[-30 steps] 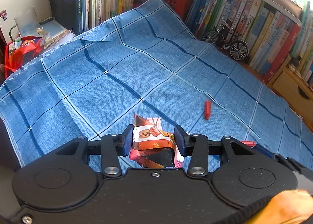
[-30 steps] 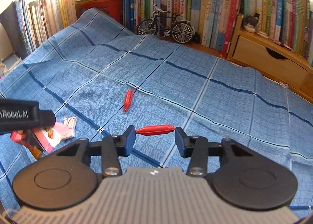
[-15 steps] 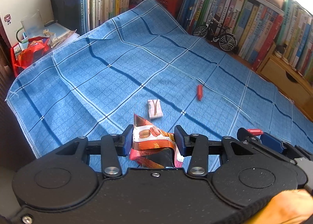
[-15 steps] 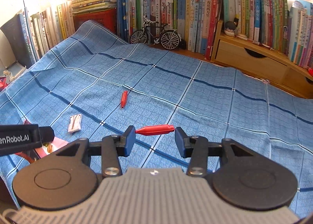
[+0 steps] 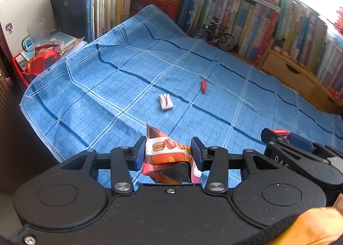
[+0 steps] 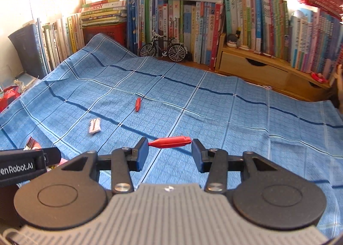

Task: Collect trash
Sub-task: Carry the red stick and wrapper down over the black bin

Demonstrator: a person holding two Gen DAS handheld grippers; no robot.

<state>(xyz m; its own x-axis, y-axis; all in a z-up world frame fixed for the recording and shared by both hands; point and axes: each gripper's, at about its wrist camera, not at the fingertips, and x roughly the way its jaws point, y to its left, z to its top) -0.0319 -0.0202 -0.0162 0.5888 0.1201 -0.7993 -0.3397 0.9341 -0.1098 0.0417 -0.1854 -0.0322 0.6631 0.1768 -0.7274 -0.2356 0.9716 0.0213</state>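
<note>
My left gripper [image 5: 169,147] is shut on a crumpled orange snack wrapper [image 5: 171,157] printed with macarons, held above the near edge of the blue checked cloth [image 5: 128,78]. My right gripper [image 6: 169,150] is shut on a red twisted wrapper [image 6: 169,142], gripped end to end between the pads, also off the cloth. A small white wrapper [image 5: 165,102] [image 6: 95,126] and a second red twisted wrapper [image 5: 203,85] [image 6: 137,104] lie on the cloth further out. The right gripper's tip [image 5: 276,138] shows at the right of the left wrist view.
A red basket [image 5: 20,67] with red packaging stands off the cloth's left edge. Books line the back, with a model bicycle [image 6: 164,49] in front. A wooden drawer unit [image 6: 257,69] stands at the back right. The cloth drops off at the near left.
Both grippers have risen and drawn back from the cloth with their wrappers still held. The white wrapper has come into the left wrist view.
</note>
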